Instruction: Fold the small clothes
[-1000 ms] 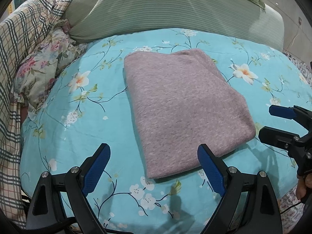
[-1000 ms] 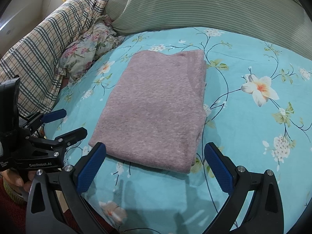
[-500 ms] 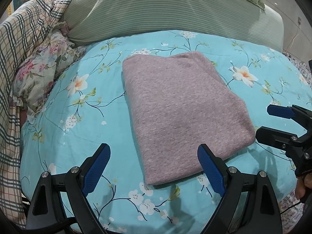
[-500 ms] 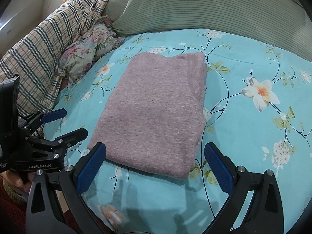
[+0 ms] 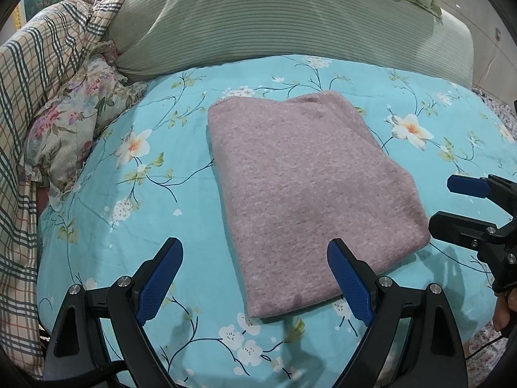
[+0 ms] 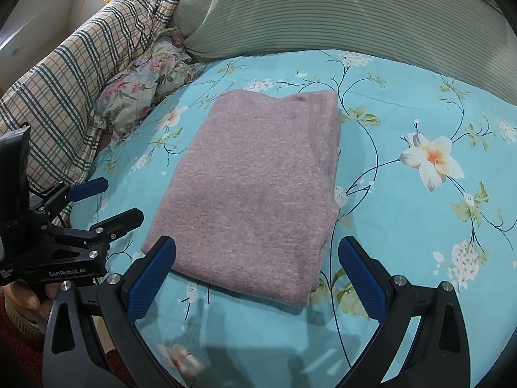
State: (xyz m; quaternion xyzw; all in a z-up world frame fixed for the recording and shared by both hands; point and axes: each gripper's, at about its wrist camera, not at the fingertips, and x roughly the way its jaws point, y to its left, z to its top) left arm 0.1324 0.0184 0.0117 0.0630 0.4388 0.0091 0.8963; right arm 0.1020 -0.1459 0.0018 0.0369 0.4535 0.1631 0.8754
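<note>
A: Left gripper (image 5: 253,278) first. How do its jaws stand?

B: Spread wide, nothing between the blue pads (image 5: 158,283). It hangs over the near edge of the bed, and the near left corner of the cloth (image 5: 307,194) shows in the gap between the fingers, apart from both

A: And the right gripper (image 6: 257,276)?

B: Also spread wide and empty. Its left pad (image 6: 150,283) sits in front of the cloth's near left corner in its own view; whether it touches I cannot tell. From the left camera the same tool (image 5: 458,207) shows at the right edge, just beside the cloth's right corner, with a bit of a hand (image 5: 507,310) behind it

A: Where is the cloth?

B: A mauve knit piece, folded into a thick rectangle, flat on the sheet (image 5: 145,226) about mid-bed. Stacked layers show along its right side in the right view

A: And around it?

B: The sheet is turquoise with white flowers. At the far side lies a green striped pillow (image 5: 274,19). To the far left a small floral cushion (image 5: 71,129), and beyond that a plaid blanket (image 5: 35,74) heaped along the left side. The left gripper (image 6: 93,207) also shows at the left of the right camera, fingers apart, well clear of the cushion
</note>
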